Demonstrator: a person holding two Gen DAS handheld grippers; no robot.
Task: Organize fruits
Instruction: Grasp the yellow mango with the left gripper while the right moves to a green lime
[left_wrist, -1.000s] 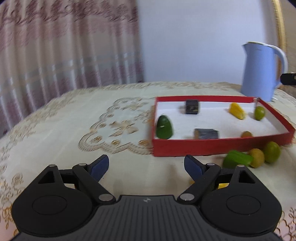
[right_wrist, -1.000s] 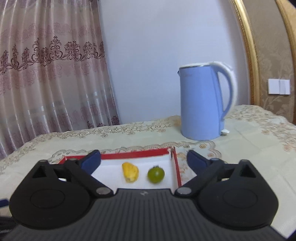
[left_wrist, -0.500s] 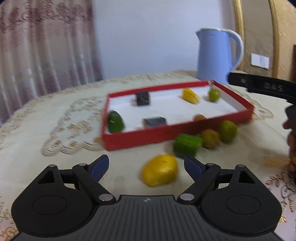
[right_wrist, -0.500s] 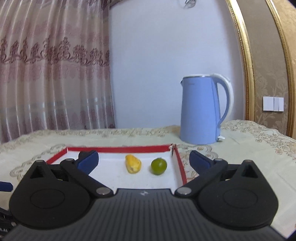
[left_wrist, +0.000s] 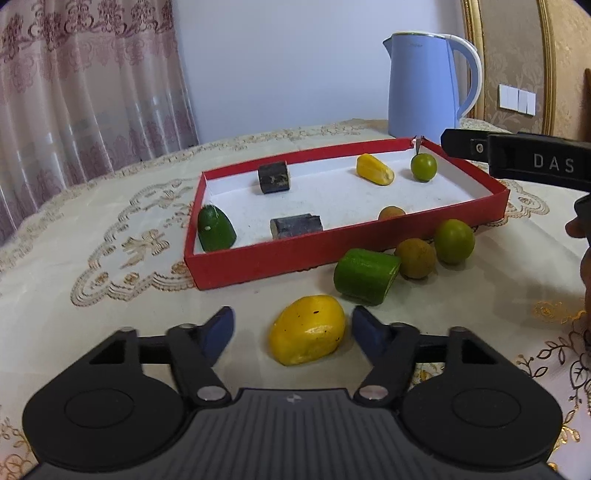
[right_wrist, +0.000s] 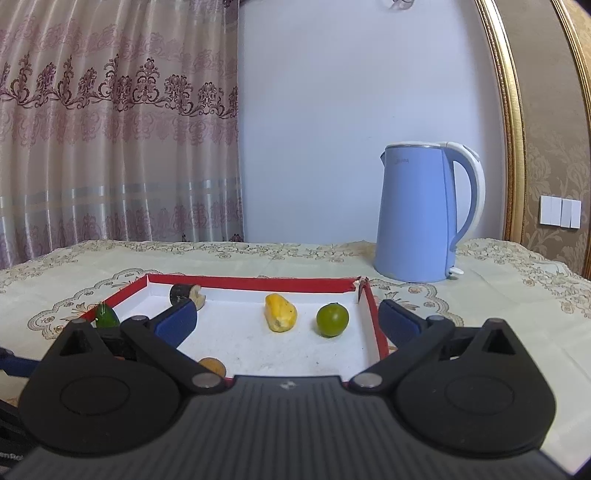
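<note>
Left hand-held gripper (left_wrist: 291, 328) has just been closing around the yellow mango (left_wrist: 307, 329), pads not touching yet. It's just in front of the red tray (left_wrist: 343, 251). Right hand-held gripper (right_wrist: 286, 319) hangs wide, holding nothing.

Pink patterned curtain (right_wrist: 118, 147) beside pale blue wall (right_wrist: 351, 92).

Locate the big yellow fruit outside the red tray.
In the left wrist view, the big yellow fruit lies on the tablecloth between the left gripper's closing jaws, before the red tray.

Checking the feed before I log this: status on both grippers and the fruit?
Left gripper jaws closing around yellow fruit, pads not touching. Right gripper open, empty, over red tray. Green cut piece close behind the fruit.
</note>
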